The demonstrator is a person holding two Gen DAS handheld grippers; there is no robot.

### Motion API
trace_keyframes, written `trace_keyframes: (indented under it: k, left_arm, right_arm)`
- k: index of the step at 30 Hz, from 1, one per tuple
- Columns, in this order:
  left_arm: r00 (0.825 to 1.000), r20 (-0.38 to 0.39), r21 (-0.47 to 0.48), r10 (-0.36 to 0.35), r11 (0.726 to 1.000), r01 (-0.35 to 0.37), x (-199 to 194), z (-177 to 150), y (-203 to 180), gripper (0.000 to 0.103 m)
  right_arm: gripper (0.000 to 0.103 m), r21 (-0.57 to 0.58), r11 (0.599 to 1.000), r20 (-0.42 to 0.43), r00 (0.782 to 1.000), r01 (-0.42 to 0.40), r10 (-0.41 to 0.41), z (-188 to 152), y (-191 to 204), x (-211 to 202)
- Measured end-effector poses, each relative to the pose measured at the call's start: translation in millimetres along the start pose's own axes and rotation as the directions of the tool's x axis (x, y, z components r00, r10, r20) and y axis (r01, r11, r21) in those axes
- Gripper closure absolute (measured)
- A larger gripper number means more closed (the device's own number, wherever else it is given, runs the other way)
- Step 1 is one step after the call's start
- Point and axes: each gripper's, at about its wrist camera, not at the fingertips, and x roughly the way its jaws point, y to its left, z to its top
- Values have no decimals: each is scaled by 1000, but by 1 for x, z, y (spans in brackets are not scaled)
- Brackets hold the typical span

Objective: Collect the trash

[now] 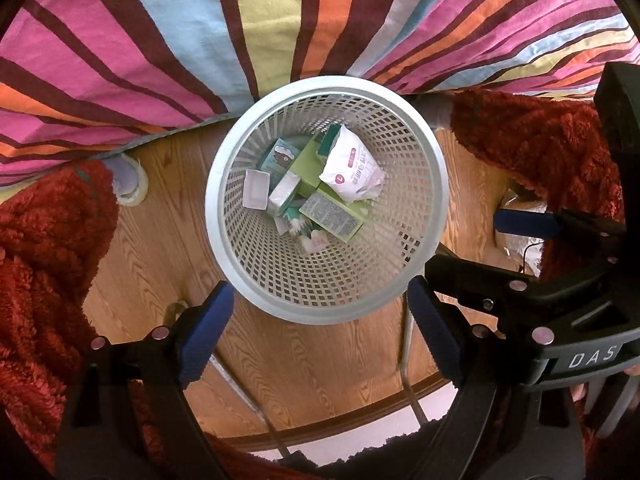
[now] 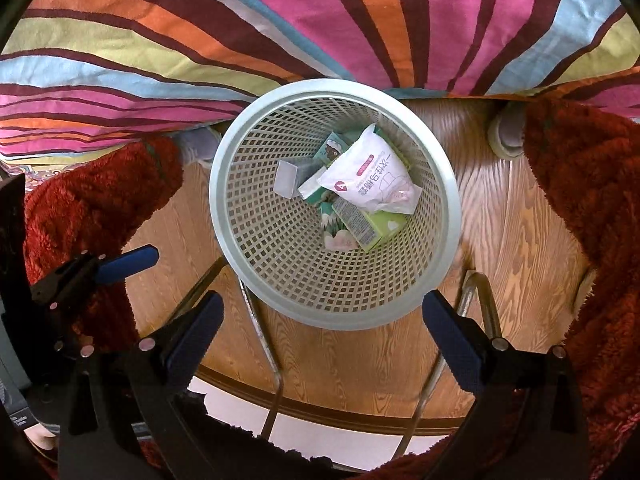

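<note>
Both our grippers hang spread and empty above the floor. Our left gripper (image 1: pixel 320 328) has its blue pads (image 1: pixel 206 330) wide apart, nothing between them, and just ahead of their tips sits the near rim of the white mesh wastebasket (image 1: pixel 256 280). Our right gripper (image 2: pixel 324 340) is likewise released, and its pads bracket the same basket's near rim (image 2: pixel 348 316) from above. Inside the basket we see the collected trash: a white pouch with red print (image 2: pixel 370 182) on top, a green carton (image 2: pixel 368 226) under it, and a small white tray (image 1: pixel 255 190) against the left wall. Beyond the basket, a striped bedcover (image 1: pixel 200 40) overhangs the wooden floor (image 1: pixel 312 364), and red fuzzy fabric (image 2: pixel 592 208) flanks both sides.
</note>
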Motion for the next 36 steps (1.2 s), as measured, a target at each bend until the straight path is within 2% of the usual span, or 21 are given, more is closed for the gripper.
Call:
trace_keyframes:
  k: [4, 10, 13, 16, 22, 27, 31, 36]
  left_arm:
    - [999, 47, 7, 12, 1000, -12, -8, -1, -2, 17]
    - [989, 142, 31, 30, 999, -35, -27, -4, -7, 17]
    - [980, 194, 35, 45, 998, -52, -37, -8, -9, 17]
    - [962, 266, 46, 62, 996, -76, -52, -12, -14, 17]
    - [922, 378, 23, 85, 995, -101, -75, -19, -15, 17]
    - [879, 466, -28, 101, 995, -99, -99, -27, -9, 17]
    - [838, 532, -54, 122, 992, -110, -119, -33, -8, 17]
    - [770, 616, -91, 165, 986, -139, -148, -40, -8, 17]
  right_arm:
    - [8, 10, 1000, 31, 999, -10, 10, -2, -3, -7]
    - [8, -6, 1000, 127, 992, -7, 8, -8, 2, -25]
    - [8, -24, 1000, 192, 981, -3, 7, -11, 7, -38]
    - [8, -43, 999, 275, 961, 13, -1, -16, 11, -54]
    - [8, -72, 996, 439, 898, 54, -17, -30, 19, -87]
    - [8, -89, 991, 567, 823, 99, -31, -41, 28, -113]
    - [8, -100, 986, 640, 767, 136, -41, -49, 35, -131]
    - [8, -84, 990, 721, 693, 116, -20, -61, 35, -158]
